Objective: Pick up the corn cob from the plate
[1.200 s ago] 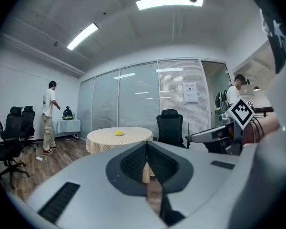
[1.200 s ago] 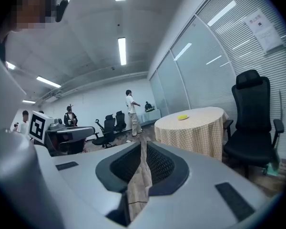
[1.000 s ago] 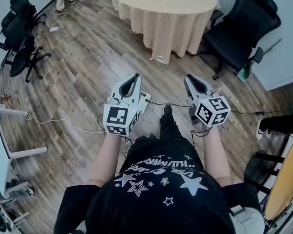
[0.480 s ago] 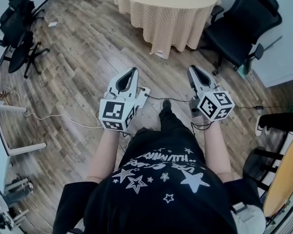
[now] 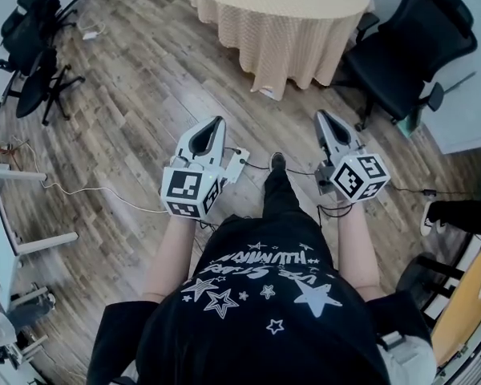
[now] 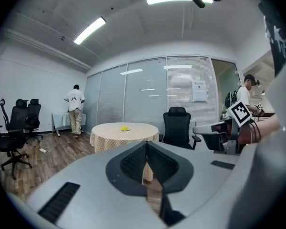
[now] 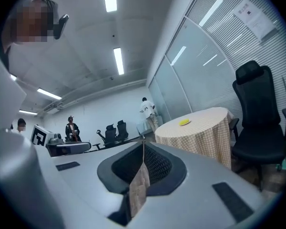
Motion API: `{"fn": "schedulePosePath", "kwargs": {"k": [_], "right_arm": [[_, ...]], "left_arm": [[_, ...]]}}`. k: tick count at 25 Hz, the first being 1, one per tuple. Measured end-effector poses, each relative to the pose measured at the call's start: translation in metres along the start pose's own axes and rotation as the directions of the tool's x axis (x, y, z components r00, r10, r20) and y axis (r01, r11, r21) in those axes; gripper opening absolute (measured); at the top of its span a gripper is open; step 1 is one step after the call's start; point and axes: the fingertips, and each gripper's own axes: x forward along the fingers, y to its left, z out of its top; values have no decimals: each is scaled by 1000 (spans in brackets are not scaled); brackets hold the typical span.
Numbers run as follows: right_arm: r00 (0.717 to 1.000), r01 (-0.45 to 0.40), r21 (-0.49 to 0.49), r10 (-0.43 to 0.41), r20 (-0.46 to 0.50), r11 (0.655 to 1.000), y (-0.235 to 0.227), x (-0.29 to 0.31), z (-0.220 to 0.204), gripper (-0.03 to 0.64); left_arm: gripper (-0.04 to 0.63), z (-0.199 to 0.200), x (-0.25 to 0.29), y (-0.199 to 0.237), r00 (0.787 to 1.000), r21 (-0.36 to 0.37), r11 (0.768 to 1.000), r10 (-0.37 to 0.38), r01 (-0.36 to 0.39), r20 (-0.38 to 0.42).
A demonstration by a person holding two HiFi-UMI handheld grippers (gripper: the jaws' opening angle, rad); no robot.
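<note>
Shows left tongs point(image 5: 216, 122) and right tongs point(image 5: 321, 115) closed tight, empty, above wood floor point(image 5: 128, 119). Places the yellow corn cob point(image 6: 125, 128) far ahead on a plate point(image 6: 129, 129) atop the round bench point(image 6: 115, 136). Probably light, stiff, bumpy, though too small to judge; best pinched mid-length.

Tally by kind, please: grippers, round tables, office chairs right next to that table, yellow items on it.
White two-jaw grippers: 2, left gripper and right gripper
Round table with tan checked cloth: 1
Black office chair beside the table: 1
Yellow corn cob on the table: 1
Total: 5
</note>
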Motion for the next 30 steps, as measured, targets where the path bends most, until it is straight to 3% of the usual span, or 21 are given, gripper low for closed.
{"fn": "schedulePosePath", "kwargs": {"k": [12, 21, 30], "right_arm": [[996, -46, 17, 47, -71, 999, -106, 106, 35, 26], [998, -56, 16, 56, -34, 998, -190, 153, 79, 26], [994, -108, 35, 109, -22, 994, -224, 183, 92, 26]], "left_arm": [[9, 24, 139, 47, 997, -1, 999, 55, -55, -56], [9, 42, 236, 57, 995, 6, 998, 56, -55, -83], [9, 57, 280, 54, 995, 17, 998, 68, -67, -73]]}}
